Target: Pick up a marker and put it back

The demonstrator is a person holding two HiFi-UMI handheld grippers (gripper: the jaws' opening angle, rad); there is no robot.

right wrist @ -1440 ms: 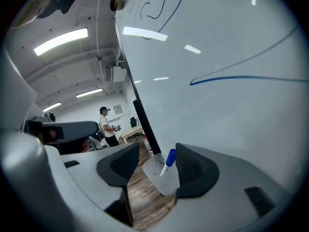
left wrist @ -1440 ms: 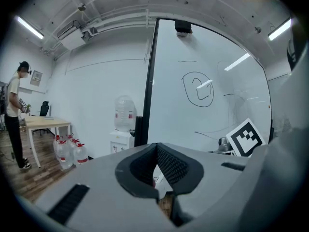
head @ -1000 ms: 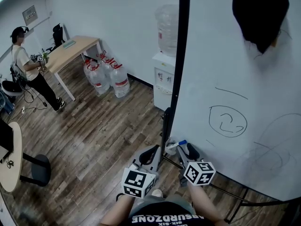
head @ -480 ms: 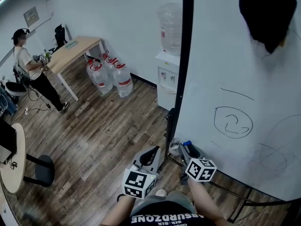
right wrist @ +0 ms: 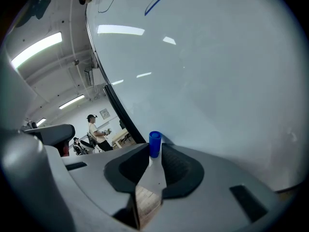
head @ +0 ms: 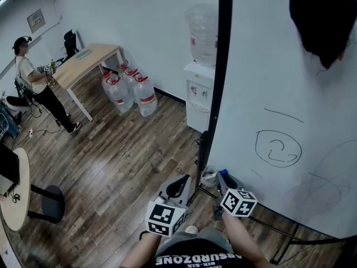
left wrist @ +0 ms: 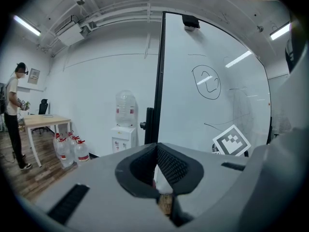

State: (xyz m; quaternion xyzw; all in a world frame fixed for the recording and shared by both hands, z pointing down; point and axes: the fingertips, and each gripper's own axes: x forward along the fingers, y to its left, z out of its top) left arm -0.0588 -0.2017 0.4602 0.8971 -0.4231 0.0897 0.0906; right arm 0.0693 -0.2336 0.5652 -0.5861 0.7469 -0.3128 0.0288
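Head view puts both tongs at the bottom middle, by the lower left corner of the whiteboard (head: pixel 279 82). The right tongs (head: pixel 223 177) have just been closing and now grip a marker (head: pixel 223 172), which points at the board; only its blue cap shows here. The left tongs (head: pixel 179 184) sit just beside them, pads together on nothing. Farther off, toward the upper middle, clear water jugs (head: pixel 127 91) with red caps stand on the wood floor (head: pixel 111 155) beside a water dispenser (head: pixel 199 96). A see-through bottle (head: pixel 203 32) sits on top of it. How full any of them is I cannot tell.

Right gripper view alone shows the marker's white body lying between the narrowed pads. Left gripper view alone shows its own pads touching at the tips, and it shows the jugs and dispenser from floor level.
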